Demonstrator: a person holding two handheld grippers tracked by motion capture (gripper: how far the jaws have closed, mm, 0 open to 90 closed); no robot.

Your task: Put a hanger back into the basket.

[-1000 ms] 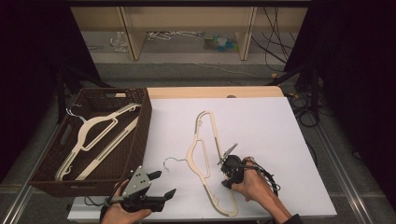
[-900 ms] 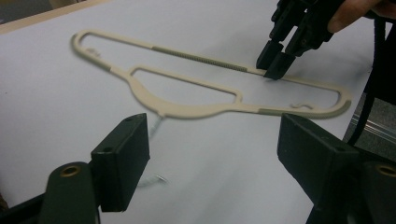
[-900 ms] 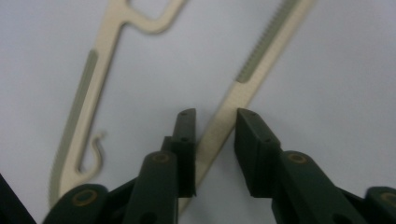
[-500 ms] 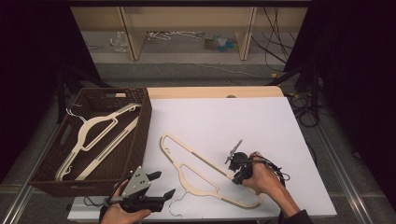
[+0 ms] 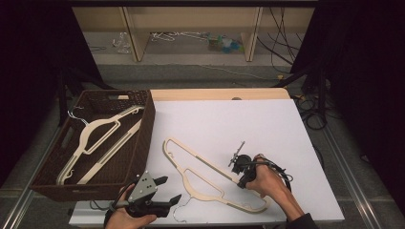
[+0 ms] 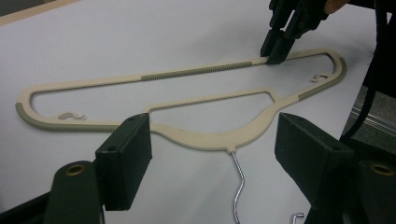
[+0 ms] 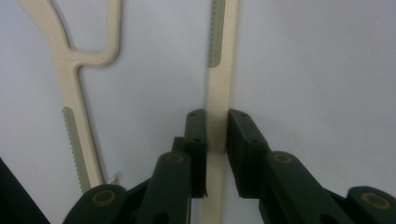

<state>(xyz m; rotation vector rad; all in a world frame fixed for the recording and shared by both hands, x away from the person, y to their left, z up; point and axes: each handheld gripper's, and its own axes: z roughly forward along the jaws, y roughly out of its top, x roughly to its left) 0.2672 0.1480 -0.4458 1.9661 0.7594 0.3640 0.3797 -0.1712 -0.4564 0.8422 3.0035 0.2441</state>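
The right gripper (image 5: pixel 240 177) has the cream hanger (image 5: pixel 210 180) by its long lower bar, jaws pinched tight on either side of the bar, as the right gripper view makes plain: the bar (image 7: pixel 218 107) runs straight up between the two black jaws with no gap to spare. The hanger lies flat on the white table (image 5: pixel 267 124), near the front edge, angled from far-left to near-right, its wire hook (image 5: pixel 177 213) pointing toward the person. On the left, the left gripper (image 5: pixel 168 190) hovers just beside that hook with its jaws spread wide; in the left gripper view the hanger's neck (image 6: pixel 229 140) sits squarely between them, nothing gripped. To the far left stands the brown basket (image 5: pixel 143 138), with a second hanger (image 5: pixel 93 138) already lying inside. My read is that this one is bound for the basket too. To do it well, the left gripper should close on the thick neck rather than the thin wire, which could slip or twist. The right grip sits off-centre, so a one-handed lift would likely let the far end sag; a second hold keeps it level. Then lift clear of the basket wall, line the hanger up with the one inside, and lower it flat so the hooks do not tangle.
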